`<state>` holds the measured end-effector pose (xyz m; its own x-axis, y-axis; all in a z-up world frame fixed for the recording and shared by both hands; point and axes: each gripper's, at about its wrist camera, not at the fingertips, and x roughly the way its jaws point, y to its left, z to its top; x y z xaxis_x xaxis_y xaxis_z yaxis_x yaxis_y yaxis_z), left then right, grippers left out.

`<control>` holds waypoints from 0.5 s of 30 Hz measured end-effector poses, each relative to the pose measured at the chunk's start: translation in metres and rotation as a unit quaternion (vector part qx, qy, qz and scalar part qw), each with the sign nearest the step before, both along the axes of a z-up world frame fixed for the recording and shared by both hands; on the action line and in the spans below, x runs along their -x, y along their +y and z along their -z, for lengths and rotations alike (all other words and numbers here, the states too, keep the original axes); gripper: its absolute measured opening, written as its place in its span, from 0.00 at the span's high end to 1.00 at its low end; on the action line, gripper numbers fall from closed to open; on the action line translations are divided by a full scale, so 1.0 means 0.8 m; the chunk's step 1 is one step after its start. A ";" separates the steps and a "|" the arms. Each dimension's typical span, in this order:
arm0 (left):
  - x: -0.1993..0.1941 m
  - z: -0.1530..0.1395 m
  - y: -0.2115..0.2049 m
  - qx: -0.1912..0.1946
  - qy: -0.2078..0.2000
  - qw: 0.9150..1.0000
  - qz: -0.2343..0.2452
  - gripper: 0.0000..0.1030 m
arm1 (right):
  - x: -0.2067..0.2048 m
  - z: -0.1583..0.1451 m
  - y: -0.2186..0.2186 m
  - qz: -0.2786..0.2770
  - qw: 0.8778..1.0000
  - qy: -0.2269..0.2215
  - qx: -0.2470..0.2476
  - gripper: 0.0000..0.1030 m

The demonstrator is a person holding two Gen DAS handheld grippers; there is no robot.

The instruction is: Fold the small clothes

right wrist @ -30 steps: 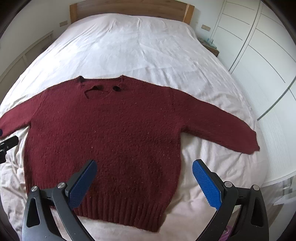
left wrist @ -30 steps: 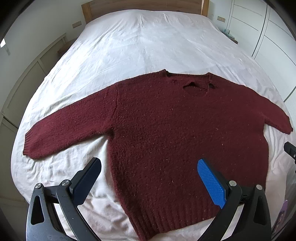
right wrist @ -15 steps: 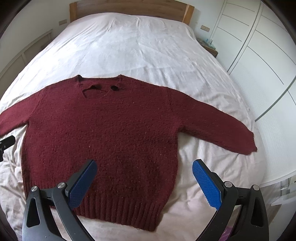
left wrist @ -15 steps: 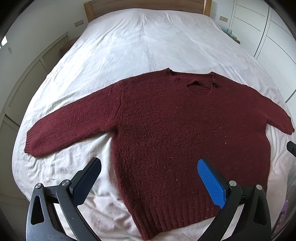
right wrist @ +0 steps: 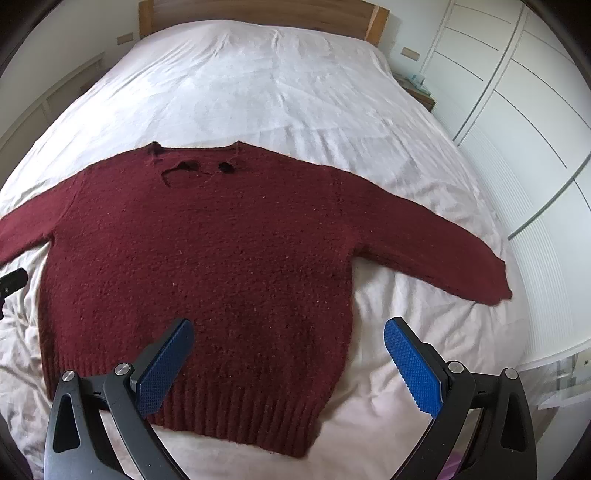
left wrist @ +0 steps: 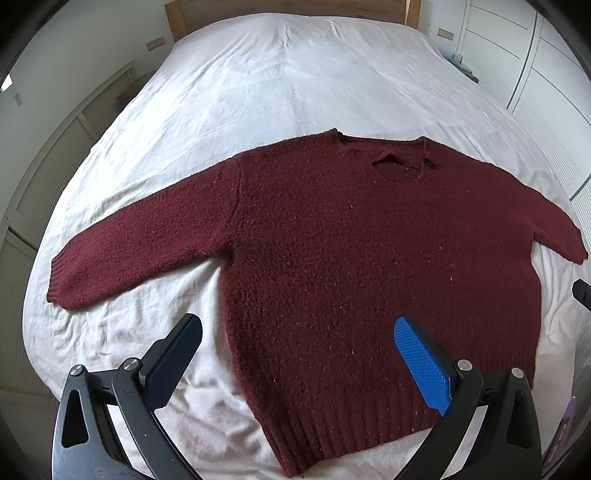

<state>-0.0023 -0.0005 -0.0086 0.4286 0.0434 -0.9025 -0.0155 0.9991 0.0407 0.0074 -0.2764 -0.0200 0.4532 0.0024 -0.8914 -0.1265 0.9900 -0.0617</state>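
Note:
A dark red knitted sweater (left wrist: 351, 258) lies flat on the white bed, sleeves spread out to both sides, collar toward the headboard, ribbed hem nearest me. It also shows in the right wrist view (right wrist: 207, 266). My left gripper (left wrist: 297, 354) is open and empty, hovering above the sweater's lower left side. My right gripper (right wrist: 288, 354) is open and empty, hovering above the lower right side near the hem. The left sleeve cuff (left wrist: 70, 280) and right sleeve cuff (right wrist: 487, 280) lie on the sheet.
The white bed sheet (left wrist: 295, 81) is wrinkled near the front edge. A wooden headboard (right wrist: 258, 14) stands at the far end. White wardrobe doors (right wrist: 517, 129) run along the right. A nightstand (right wrist: 417, 88) sits beside the bed.
Both grippers have drifted slightly back and to the side over the sweater; the sweater has not moved. Both stay open.

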 end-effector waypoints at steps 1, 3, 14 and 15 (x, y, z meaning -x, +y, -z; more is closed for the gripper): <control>0.000 0.001 0.000 0.000 0.000 1.000 0.000 0.01 | 0.000 0.000 -0.001 0.000 1.000 0.000 -0.001 0.00; 0.000 0.001 0.000 0.001 0.000 1.000 0.000 0.01 | -0.001 0.001 -0.002 0.000 1.000 0.001 -0.001 0.00; 0.001 0.008 -0.002 0.002 0.008 1.000 0.003 0.01 | -0.001 0.004 -0.004 0.002 1.000 0.005 0.004 0.00; 0.001 0.008 -0.001 0.002 0.007 1.000 0.004 0.01 | -0.001 0.004 -0.004 0.002 1.000 0.006 0.006 0.00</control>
<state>-0.0029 -0.0015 -0.0152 0.4159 0.0363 -0.9087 -0.0078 0.9993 0.0363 0.0085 -0.2797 -0.0235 0.4430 -0.0097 -0.8965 -0.1226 0.9899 -0.0713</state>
